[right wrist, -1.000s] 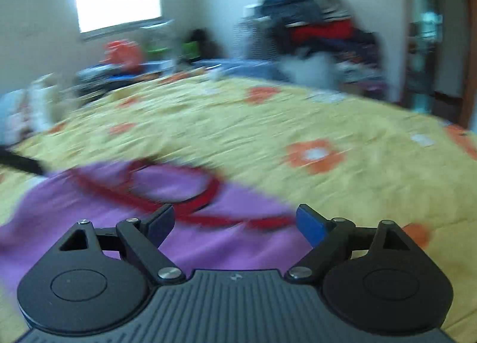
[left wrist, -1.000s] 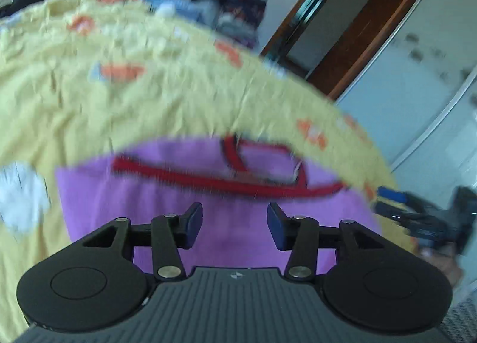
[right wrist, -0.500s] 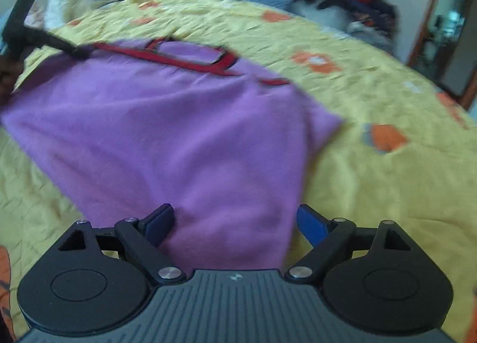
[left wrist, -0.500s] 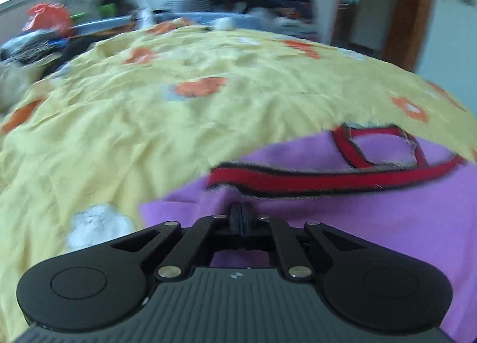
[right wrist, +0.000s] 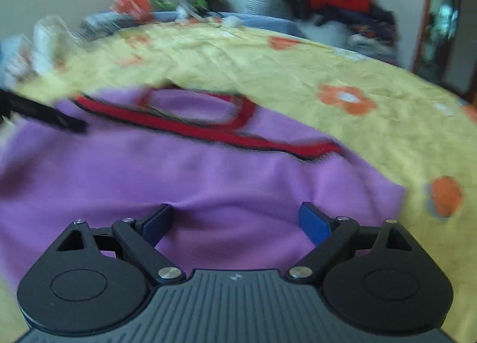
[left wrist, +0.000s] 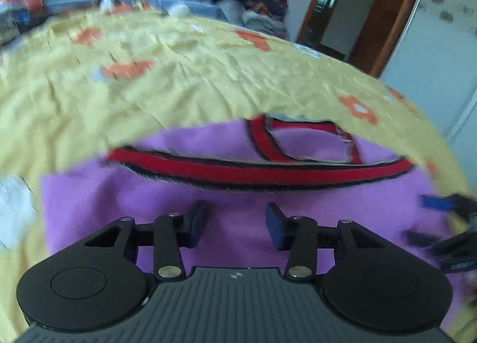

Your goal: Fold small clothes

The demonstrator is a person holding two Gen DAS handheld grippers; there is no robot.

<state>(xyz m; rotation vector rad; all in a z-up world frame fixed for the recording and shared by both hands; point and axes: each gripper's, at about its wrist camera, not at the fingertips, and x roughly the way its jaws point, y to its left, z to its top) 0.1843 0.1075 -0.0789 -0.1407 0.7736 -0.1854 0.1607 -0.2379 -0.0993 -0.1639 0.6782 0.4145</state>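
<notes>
Spread flat on the bed (left wrist: 208,80), directly ahead of and beneath the left tongs (left wrist: 237,220): a small garment (left wrist: 89,208), its trimmed neckline (left wrist: 268,174) at the edge farthest from the tongs. To the right of the left tongs, over the garment's right edge: the right tongs (left wrist: 444,217). Beneath the right tongs (right wrist: 235,219): the garment's (right wrist: 208,176) near part, between the wide-set jaws. Far left of them, at the garment's far corner: the left tongs (right wrist: 44,114). Beyond the bed, behind everything: a heap of clothes (right wrist: 337,0); right of the heap, a doorway (left wrist: 331,0).
</notes>
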